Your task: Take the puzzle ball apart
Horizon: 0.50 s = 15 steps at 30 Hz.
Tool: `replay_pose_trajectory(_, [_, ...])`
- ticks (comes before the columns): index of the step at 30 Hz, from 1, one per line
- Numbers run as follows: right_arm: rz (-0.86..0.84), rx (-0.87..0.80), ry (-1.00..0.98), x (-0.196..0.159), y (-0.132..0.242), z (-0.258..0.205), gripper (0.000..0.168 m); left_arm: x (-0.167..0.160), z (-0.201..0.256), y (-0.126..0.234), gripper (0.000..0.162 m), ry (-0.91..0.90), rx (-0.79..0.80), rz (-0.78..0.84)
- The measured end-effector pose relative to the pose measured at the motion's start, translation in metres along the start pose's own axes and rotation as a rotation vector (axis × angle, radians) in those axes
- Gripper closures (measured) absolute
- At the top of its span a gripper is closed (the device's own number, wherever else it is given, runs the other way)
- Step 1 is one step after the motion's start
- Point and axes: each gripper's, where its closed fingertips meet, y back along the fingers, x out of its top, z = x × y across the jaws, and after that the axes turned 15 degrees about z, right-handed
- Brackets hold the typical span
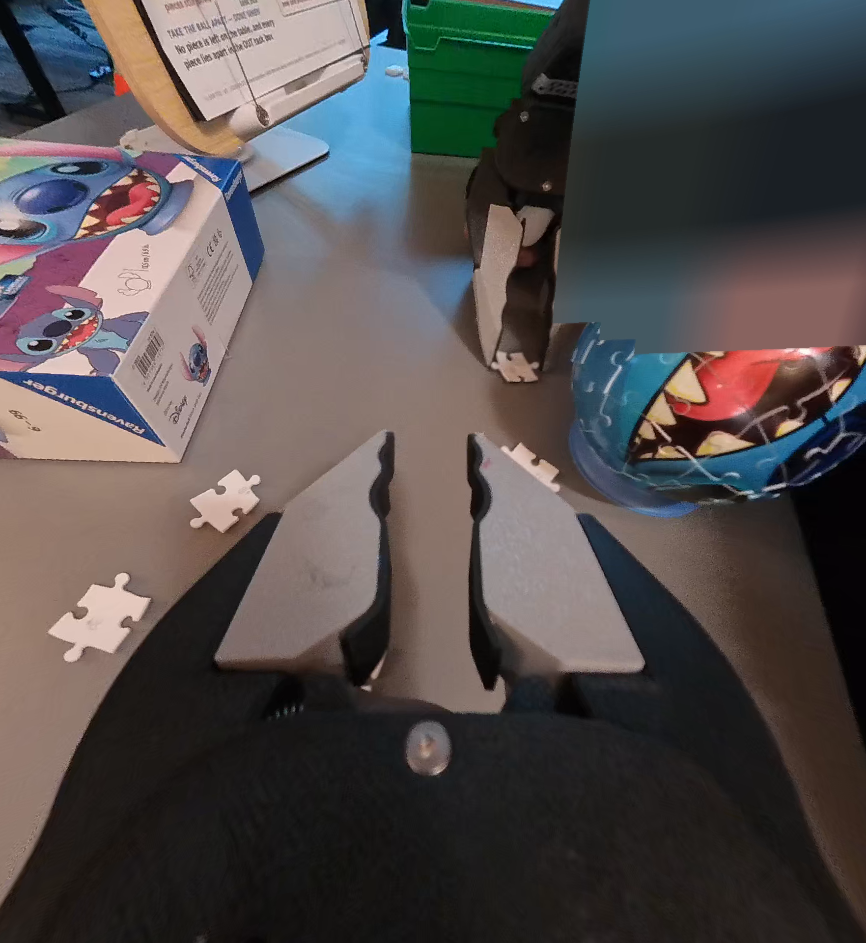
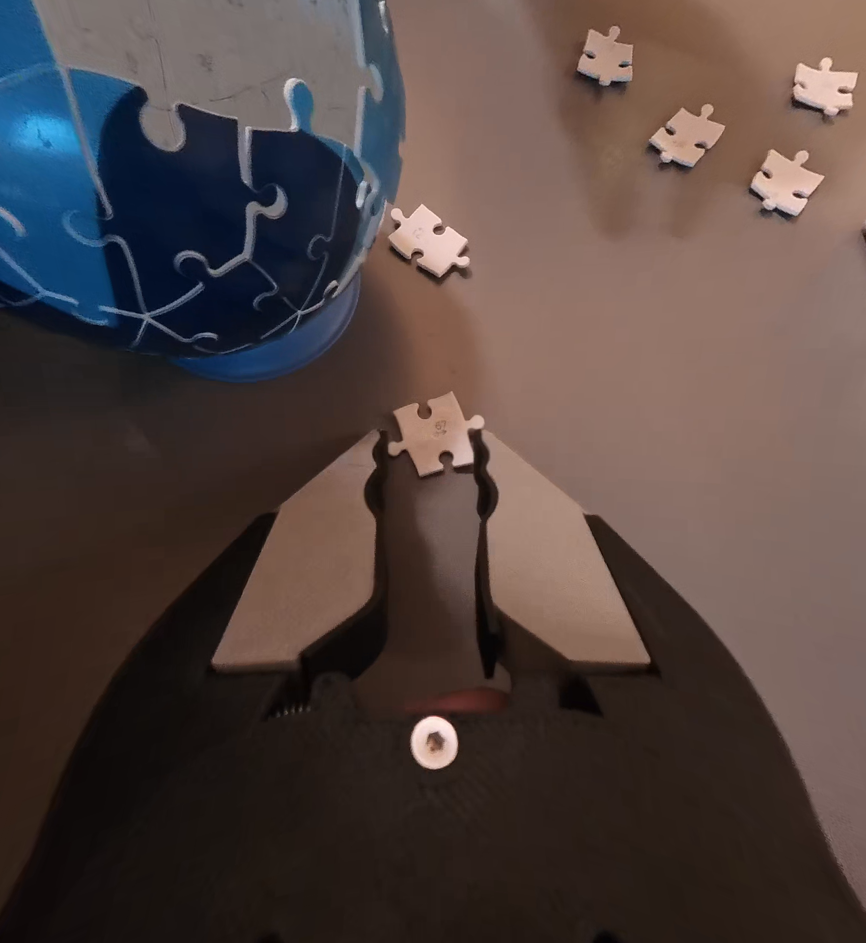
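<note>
The blue puzzle ball [image 1: 726, 423] sits on its blue stand [image 1: 619, 490] at the right, near the table's edge. In the right wrist view [image 2: 191, 204] its upper part is open and shows white inner faces. My left gripper [image 1: 430, 449] is open and empty, low over the table, left of the ball. My right gripper [image 2: 430, 433] is shut on a white puzzle piece [image 2: 433, 433] held at its fingertips, just right of the stand [image 2: 277, 352]. The left wrist view shows it farther off [image 1: 515, 352] with the piece [image 1: 515, 366] at the table.
Loose white pieces lie on the grey table [image 1: 224, 500] [image 1: 99, 617] [image 1: 533, 462], and several more in the right wrist view [image 2: 428, 240] [image 2: 686, 138]. The puzzle's box [image 1: 114, 306] lies at left. A sheet on a stand [image 1: 247, 76] and a green bin [image 1: 466, 76] stand behind. Across from one pair of fingers to the other is roughly 15 centimetres.
</note>
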Motion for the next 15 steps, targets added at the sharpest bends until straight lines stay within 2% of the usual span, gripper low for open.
replay_pose_trajectory(10, [-0.003,-0.209,-0.018,-0.004,0.012,0.023,0.145,0.019,0.012,-0.025,0.139,0.101,0.103,-0.057])
replay_pose_trajectory(15, [0.066,-0.353,-0.052,0.004,0.031,0.043,0.145,0.028,0.01,-0.037,0.139,0.087,0.149,-0.127])
